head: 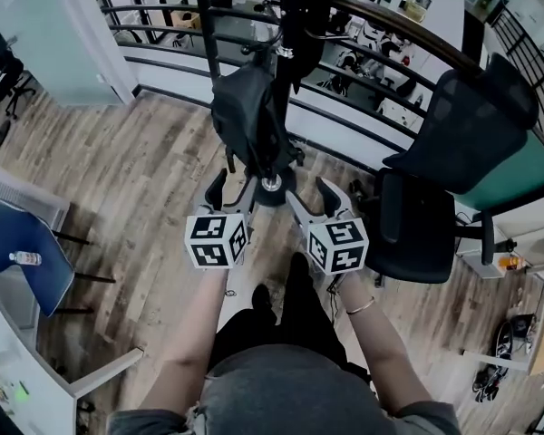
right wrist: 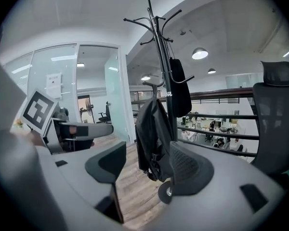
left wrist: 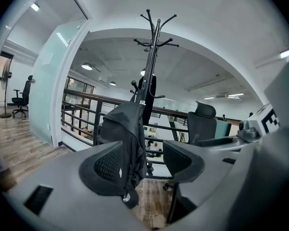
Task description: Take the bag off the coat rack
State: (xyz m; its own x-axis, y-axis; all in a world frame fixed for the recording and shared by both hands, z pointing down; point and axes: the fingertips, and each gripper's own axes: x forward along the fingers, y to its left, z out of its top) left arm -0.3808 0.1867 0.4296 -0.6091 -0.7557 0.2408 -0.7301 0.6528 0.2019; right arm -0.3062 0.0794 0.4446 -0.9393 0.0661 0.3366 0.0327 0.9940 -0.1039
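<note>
Left gripper (head: 234, 188) released, nothing between its jaws, held short of the coat rack (left wrist: 153, 42). Right gripper (head: 313, 198) is the same: jaws wide, empty. This looks like the approach step. I'd aim high on the bag (head: 243, 107), clamp the strap or upper fabric where it hangs, then lift up and off before pulling back. A straight tug could tip the rack. Mind the second dark item (right wrist: 180, 88) hung higher up. Bag: black, soft, slumped, mid-height on the rack's left side, clear of the floor (head: 163, 170).
</note>
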